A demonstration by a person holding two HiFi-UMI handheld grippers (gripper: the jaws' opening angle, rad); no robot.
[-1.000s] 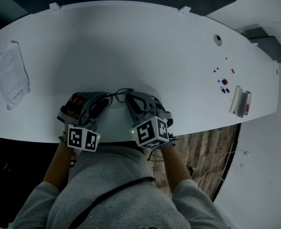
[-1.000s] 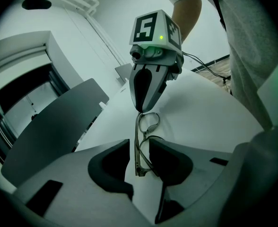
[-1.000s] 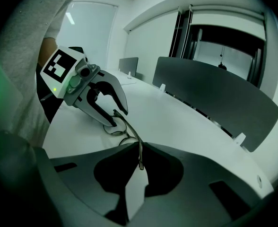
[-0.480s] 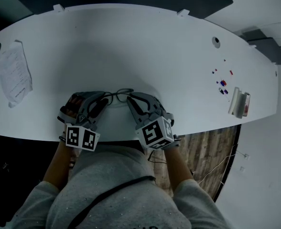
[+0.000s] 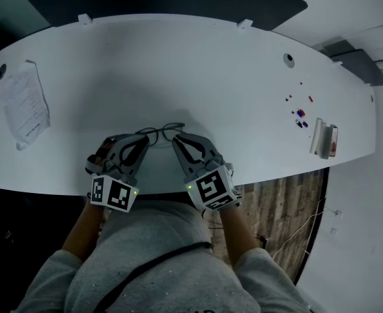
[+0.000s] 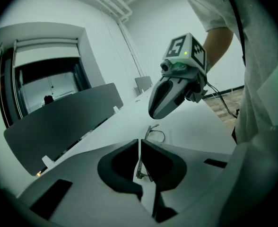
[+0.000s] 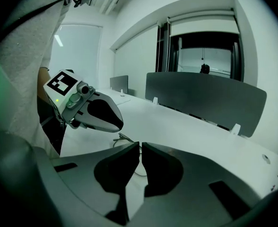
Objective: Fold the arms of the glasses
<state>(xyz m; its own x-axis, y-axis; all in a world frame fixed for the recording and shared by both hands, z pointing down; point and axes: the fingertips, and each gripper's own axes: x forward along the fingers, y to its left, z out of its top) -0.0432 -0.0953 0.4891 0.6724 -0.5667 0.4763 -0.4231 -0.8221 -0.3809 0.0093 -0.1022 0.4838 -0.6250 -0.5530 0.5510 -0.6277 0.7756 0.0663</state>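
Glasses [image 5: 165, 133] sit on the white table [image 5: 243, 70], near the person's edge, right between the two grippers. Left gripper [image 5: 142, 141] has its jaws pressed together on a thin arm of the frame; its own view shows the wire running up through the tips, hinge just below. Right gripper [image 5: 176, 141] is at the frame's other side, jaws nearly together w/ only a slit; can't tell if it's pinching anything. Paper sheet [image 5: 25, 103] lies far left.
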